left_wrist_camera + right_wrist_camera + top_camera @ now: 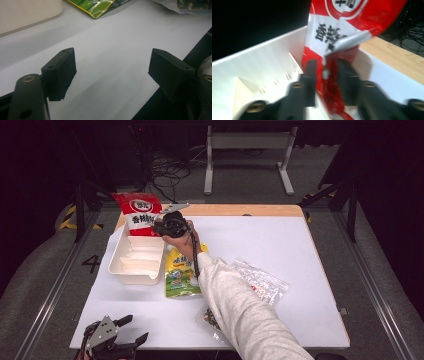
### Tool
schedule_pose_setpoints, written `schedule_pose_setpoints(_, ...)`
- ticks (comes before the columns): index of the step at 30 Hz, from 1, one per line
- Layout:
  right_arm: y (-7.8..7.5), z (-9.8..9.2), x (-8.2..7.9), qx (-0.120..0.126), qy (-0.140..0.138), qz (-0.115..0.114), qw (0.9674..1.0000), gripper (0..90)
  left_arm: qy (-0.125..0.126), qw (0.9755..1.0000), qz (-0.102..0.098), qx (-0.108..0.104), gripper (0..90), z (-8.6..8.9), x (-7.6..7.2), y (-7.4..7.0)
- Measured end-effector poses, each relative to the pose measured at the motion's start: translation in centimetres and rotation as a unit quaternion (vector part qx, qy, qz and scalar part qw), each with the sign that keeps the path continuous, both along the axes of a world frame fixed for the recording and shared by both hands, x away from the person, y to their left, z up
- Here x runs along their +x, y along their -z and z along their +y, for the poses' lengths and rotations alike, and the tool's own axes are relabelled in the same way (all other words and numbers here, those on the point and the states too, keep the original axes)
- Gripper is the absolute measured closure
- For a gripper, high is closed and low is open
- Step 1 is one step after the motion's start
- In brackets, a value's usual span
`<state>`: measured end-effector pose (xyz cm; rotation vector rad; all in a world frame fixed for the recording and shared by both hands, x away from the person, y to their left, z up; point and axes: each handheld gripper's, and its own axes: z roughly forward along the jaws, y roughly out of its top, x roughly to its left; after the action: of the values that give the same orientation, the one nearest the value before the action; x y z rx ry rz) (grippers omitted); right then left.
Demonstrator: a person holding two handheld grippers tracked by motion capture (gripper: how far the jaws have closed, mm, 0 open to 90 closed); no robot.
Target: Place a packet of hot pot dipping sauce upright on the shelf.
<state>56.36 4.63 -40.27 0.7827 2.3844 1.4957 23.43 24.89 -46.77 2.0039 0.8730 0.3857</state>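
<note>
A red and white snack bag (137,210) stands upright at the far end of a white compartment tray (116,262). My right gripper (161,226) reaches it from the right, held by a hand in a grey sleeve. In the right gripper view the bag (337,22) has its lower edge between the jaws of my right gripper (325,63), which is shut on it above the tray's wall (262,62). My left gripper (136,327) rests at the table's near left corner. Its jaws stand wide apart in the left gripper view (112,65), over bare white table.
A yellow-green pouch (180,272) lies flat just right of the tray. A clear bag of small items (260,282) lies to its right, and another packet (211,317) is partly hidden under the forearm. The white mat (280,240) ends at a wooden strip at the far edge.
</note>
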Motion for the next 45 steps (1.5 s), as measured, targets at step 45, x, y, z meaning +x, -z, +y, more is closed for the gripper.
schedule_pose_setpoints(45, -3.4, -12.4, -9.1, -0.077, -0.017, -0.053, 0.9955, 71.5, 0.045, 0.9987, -0.007, 0.024, 25.4, -3.1, 1.9, -0.4)
